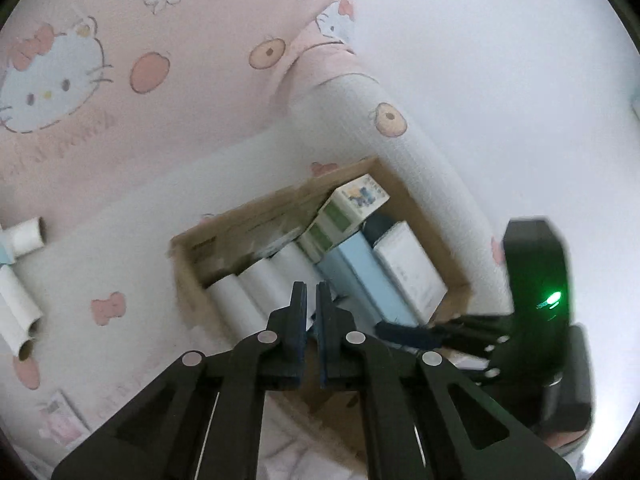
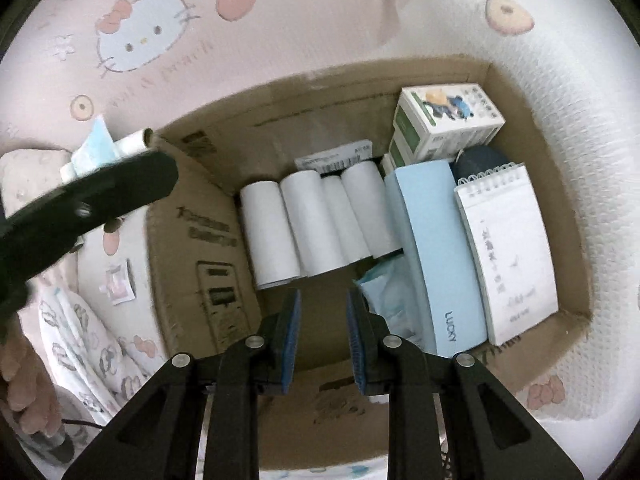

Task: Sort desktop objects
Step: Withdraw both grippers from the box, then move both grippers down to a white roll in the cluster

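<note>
An open cardboard box [image 1: 188, 256] [image 2: 192, 240] stands on cat-print bedding. Inside lie several white paper rolls [image 1: 256, 292] [image 2: 312, 224], a light blue case marked LUCKY [image 1: 360, 280] [image 2: 436, 248], a spiral notepad [image 1: 412, 268] [image 2: 508, 248] and a green-and-white carton [image 1: 348, 212] [image 2: 444, 120]. My left gripper [image 1: 311, 288] hangs over the box's near rim, shut and empty. My right gripper [image 2: 324, 296] points almost straight down into the box above a pale blue packet [image 2: 384, 292], its blue pads drawn in with nothing between them.
Outside the box, loose white rolls [image 1: 28, 236] [image 2: 132, 142] lie at the left, by a blue packet [image 2: 96, 144]. A small card [image 1: 60, 416] [image 2: 118, 280] rests on the bedding. A person's hand [image 2: 28, 400] is at the lower left. The pink-and-white quilt [image 1: 200, 120] surrounds everything.
</note>
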`<state>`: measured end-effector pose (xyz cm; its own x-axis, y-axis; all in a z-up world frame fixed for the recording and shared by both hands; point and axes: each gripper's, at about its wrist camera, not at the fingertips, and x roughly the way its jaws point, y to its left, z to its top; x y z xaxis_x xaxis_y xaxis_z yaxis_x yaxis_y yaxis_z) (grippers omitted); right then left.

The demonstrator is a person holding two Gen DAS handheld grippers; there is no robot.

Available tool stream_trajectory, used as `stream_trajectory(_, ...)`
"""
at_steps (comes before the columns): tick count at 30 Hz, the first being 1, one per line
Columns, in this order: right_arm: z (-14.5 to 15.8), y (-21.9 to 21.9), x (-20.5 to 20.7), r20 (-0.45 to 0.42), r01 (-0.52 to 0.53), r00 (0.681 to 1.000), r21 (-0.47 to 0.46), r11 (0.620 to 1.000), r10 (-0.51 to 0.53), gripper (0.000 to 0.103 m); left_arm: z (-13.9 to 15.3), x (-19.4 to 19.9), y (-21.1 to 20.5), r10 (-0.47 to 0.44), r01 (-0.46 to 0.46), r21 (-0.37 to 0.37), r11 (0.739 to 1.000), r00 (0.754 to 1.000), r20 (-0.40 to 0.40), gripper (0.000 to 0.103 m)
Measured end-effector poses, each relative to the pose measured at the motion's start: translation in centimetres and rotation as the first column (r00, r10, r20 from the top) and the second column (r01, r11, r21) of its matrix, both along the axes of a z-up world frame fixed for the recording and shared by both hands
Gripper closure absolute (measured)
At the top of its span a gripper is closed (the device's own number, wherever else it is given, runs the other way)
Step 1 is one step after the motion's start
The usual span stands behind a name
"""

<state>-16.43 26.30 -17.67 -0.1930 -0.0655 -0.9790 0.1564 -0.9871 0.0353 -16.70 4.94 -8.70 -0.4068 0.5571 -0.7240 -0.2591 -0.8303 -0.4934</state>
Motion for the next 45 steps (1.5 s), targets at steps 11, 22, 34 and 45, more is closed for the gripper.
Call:
stream_trajectory(11,2.1,-2.5,3.1,-0.115,-0.139,0.982,0.101,0.985,0.15,0.084,0.0,7.3,-4.1,0.019,-0.008,0.06,0.998,0.982,-0.187,0.099)
stream_trajectory(22,3.2,-6.3,9.4,-0.335,-0.307,0.88,0.14,0.941,0.337,0.084,-3.8,11.4,-9.5,0.05,-0.056,-0.024,0.998,0.978,-0.201,0.099)
stream_trajectory(34,3.5,-17.6,12.6,-0.494,-0.553,0.621,0.274,0.787,0.609,0.084,-6.6,13.7,-16.2,0.167,-0.189,-0.081,0.979,0.96,-0.224,0.097)
stream_trajectory(45,-1.6,-24.6,13.2,-0.369,-0.644,0.524,0.418,0.64,0.768,0.084,-14.6,13.5,-29.9,0.478,-0.475,0.289,0.831,0.876,0.064,0.097)
